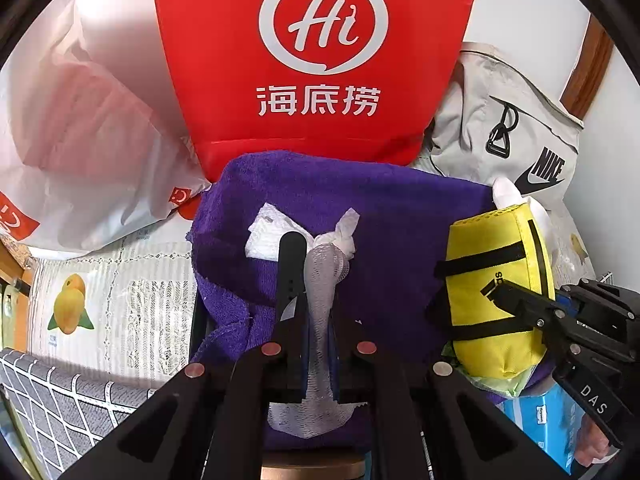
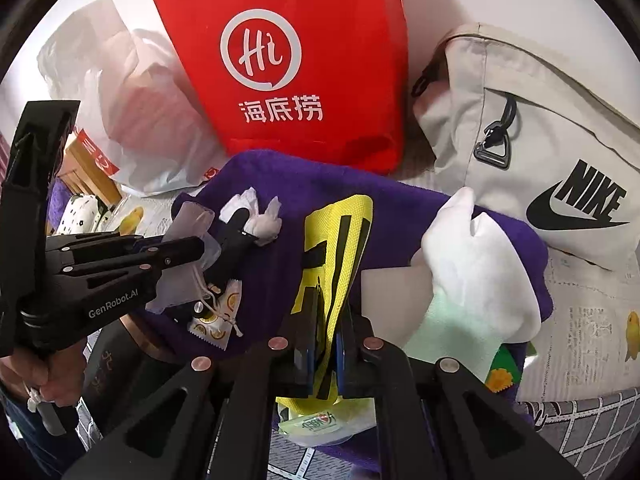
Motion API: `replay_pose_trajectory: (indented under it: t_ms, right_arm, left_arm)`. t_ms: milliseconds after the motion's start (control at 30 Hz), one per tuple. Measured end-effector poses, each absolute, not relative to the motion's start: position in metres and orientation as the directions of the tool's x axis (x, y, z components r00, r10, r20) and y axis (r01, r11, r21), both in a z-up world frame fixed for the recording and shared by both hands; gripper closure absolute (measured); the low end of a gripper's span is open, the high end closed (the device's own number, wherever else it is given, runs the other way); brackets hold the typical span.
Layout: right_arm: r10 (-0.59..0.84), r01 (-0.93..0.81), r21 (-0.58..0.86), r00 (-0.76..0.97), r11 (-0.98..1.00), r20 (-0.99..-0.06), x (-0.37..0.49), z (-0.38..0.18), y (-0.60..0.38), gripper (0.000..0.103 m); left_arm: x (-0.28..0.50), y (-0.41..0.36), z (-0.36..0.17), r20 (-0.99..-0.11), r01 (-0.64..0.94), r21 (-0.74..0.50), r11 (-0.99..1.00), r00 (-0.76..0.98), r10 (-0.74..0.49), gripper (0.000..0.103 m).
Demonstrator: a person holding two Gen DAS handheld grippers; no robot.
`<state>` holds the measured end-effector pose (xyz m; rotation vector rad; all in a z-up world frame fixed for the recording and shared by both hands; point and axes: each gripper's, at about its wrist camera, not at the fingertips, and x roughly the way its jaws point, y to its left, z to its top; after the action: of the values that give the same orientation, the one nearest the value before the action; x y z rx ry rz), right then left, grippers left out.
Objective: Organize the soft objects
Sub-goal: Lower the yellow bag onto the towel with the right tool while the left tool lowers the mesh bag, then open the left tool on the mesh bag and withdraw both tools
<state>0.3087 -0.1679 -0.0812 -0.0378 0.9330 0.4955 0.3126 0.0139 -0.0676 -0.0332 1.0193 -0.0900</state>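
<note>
A purple towel (image 1: 384, 220) lies spread in the middle; it also shows in the right wrist view (image 2: 272, 272). My left gripper (image 1: 316, 280) is shut on a white mesh pouch (image 1: 322, 292) above the towel; the pouch also shows in the right wrist view (image 2: 192, 236). A white tissue wad (image 1: 272, 232) lies on the towel just ahead. My right gripper (image 2: 332, 312) is shut on a yellow pouch with black straps (image 2: 340, 240), seen at the right in the left wrist view (image 1: 492, 292). A white soft cloth (image 2: 476, 264) rests on the towel's right side.
A red paper bag (image 1: 316, 52) stands behind the towel. A white plastic bag (image 1: 80, 128) lies at the back left and a grey Nike bag (image 2: 532, 128) at the back right. A lace tablecloth with lemon print (image 1: 108, 300) covers the table. A blue box (image 1: 556, 420) sits at lower right.
</note>
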Motion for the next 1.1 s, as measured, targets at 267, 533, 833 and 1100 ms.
replay_pose_trajectory:
  t_ms: [267, 533, 833, 1100]
  right_arm:
    - [0.377, -0.417, 0.168, 0.492, 0.893, -0.785, 0.31, -0.084, -0.17, 0.093]
    - [0.374, -0.42, 0.167, 0.481, 0.892, -0.793, 0.311, -0.086, -0.171, 0.093]
    - [0.344, -0.41, 0.123, 0.526, 0.904, -0.777, 0.306, -0.071, -0.177, 0.05]
    - [0.337, -0.382, 0.117, 0.583, 0.917, -0.739, 0.271, -0.038, -0.192, 0.042]
  left_arm:
    - [0.313, 0.009, -0.071, -0.855, 0.076, -0.08, 0.994, 0.507, -0.107, 0.095]
    - [0.316, 0.005, -0.08, -0.871, 0.076, -0.058, 0.995, 0.483, -0.088, 0.095]
    - [0.318, -0.004, -0.073, -0.87, 0.059, -0.003, 0.998, 0.491, -0.032, 0.062]
    - [0.28, -0.01, -0.028, -0.828, 0.046, 0.0, 0.999, 0.56, -0.026, 0.047]
